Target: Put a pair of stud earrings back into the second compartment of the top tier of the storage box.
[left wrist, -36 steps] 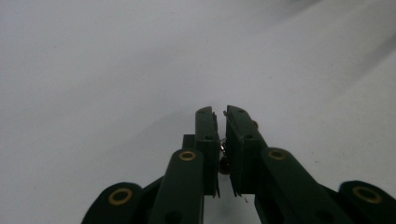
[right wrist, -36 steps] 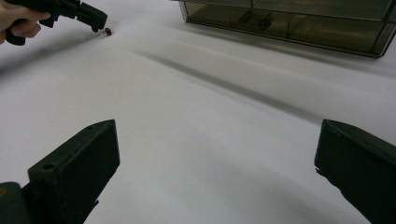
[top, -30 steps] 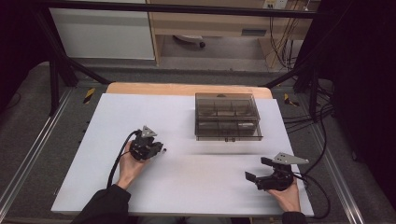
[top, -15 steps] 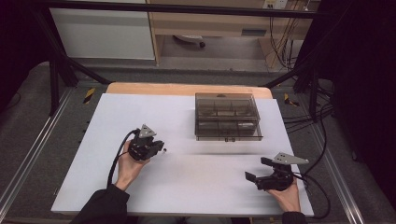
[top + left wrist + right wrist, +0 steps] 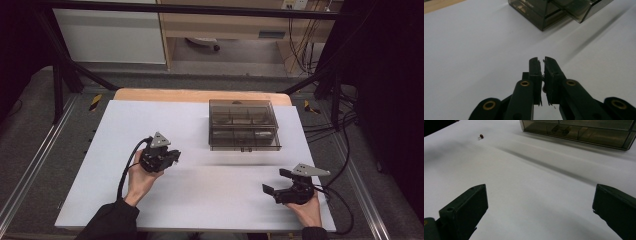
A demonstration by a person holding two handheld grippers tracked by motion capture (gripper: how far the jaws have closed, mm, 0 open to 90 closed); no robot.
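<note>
My left gripper (image 5: 543, 75) is pinched nearly closed on something tiny, which I can't identify. The compartment box (image 5: 243, 124) lies ahead of its tips. I should carry level. My right gripper (image 5: 539, 212) rests wide open, empty.
</note>
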